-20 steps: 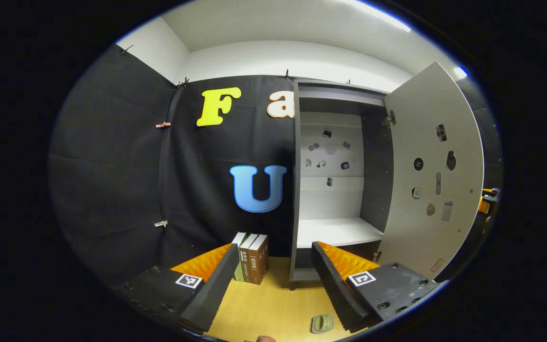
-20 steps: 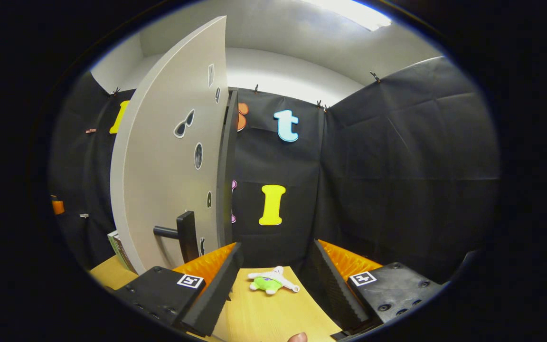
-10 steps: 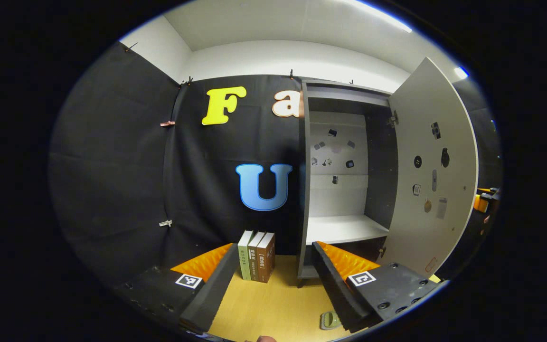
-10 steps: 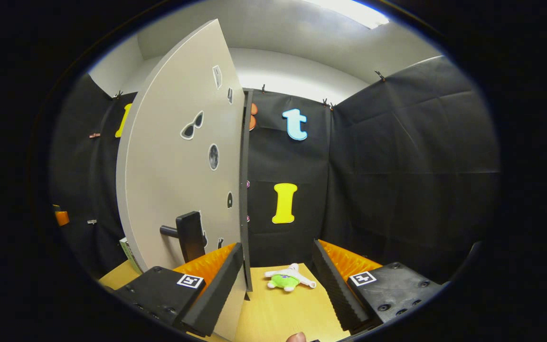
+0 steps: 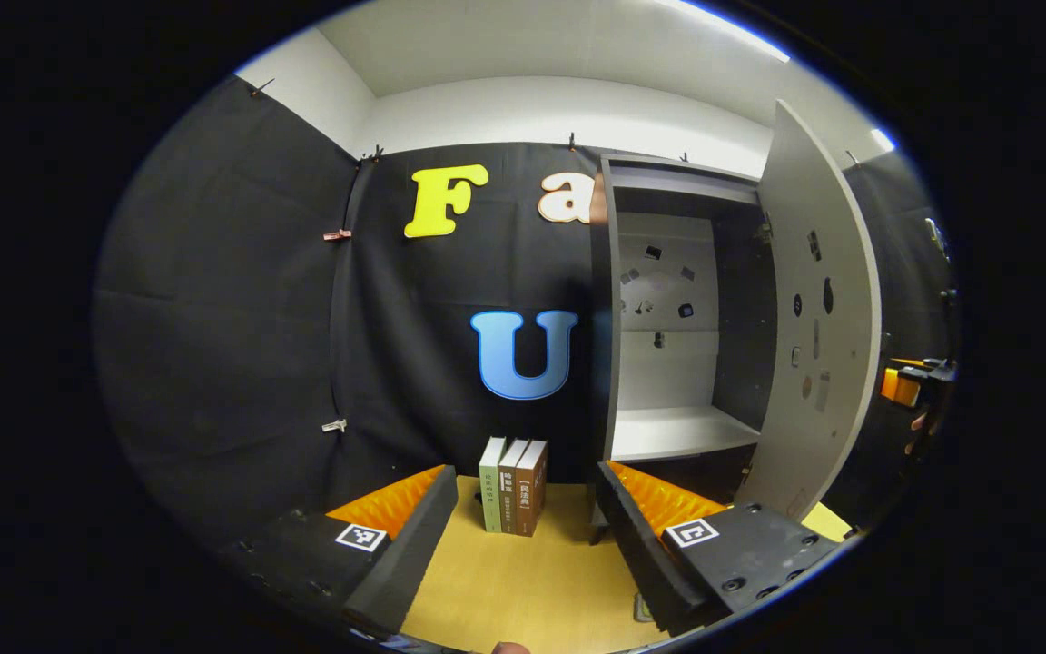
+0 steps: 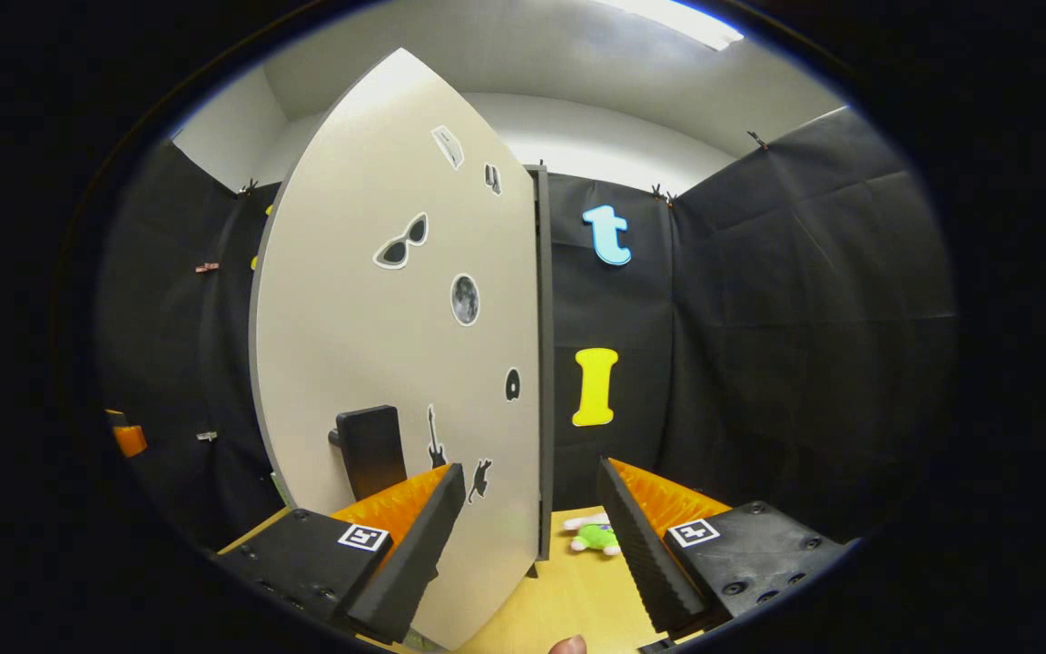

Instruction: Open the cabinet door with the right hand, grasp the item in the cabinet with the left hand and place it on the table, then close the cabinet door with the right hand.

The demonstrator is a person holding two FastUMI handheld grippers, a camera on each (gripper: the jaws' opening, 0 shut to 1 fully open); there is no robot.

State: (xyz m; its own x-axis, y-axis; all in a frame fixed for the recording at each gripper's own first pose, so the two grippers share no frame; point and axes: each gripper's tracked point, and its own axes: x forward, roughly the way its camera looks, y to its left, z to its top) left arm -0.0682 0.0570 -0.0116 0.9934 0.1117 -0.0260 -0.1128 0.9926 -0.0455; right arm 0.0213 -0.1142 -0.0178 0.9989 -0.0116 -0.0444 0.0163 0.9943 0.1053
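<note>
The grey cabinet (image 5: 603,318) stands open at the back of the wooden table (image 5: 523,590); its white shelf (image 5: 677,431) is bare. Its door (image 5: 818,300) is swung partway over the opening. My left gripper (image 5: 524,472) is open above the table, well back from the cabinet. A small grey-green item (image 5: 639,607) peeks out on the table behind one of its fingers. In the right gripper view the door's outer face (image 6: 378,345) with its black handle (image 6: 370,450) is close in front. My right gripper (image 6: 530,465) is open, its left finger (image 6: 414,536) against that face.
Three books (image 5: 514,486) stand upright on the table left of the cabinet. A green and white plush toy (image 6: 594,536) lies on the table past the door's edge. The right gripper (image 5: 902,386) shows beyond the door, and the left gripper (image 6: 128,439) shows at the far left.
The door has swung further toward the cabinet, with the right gripper following close to its face. The left gripper has drawn back and turned left, and the small item slid under its finger.
</note>
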